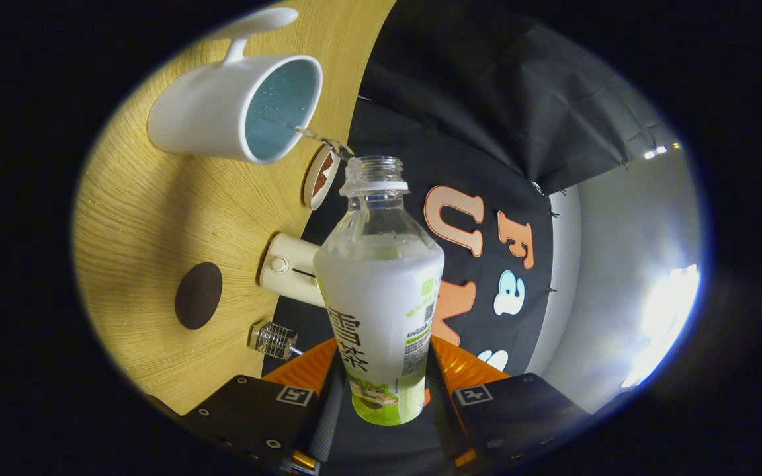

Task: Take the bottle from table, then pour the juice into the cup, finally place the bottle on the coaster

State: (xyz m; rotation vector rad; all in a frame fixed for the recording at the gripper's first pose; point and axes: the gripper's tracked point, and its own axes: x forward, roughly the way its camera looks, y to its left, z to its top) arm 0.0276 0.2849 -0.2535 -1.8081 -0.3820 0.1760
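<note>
Above the desk (156, 218), the jaws clamp the tilted bottle (381, 291), a thin stream reaching the white cup (235, 109).

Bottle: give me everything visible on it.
The bottle is clear plastic with a white and green printed sleeve, cap off, threaded neck open. It sits between the gripper's jaws, which press on its lower body from both sides. It is tipped relative to the table, and a thin clear stream runs from its mouth into the white cup. The liquid left inside looks pale. A round coaster lies just beyond its mouth.
</note>
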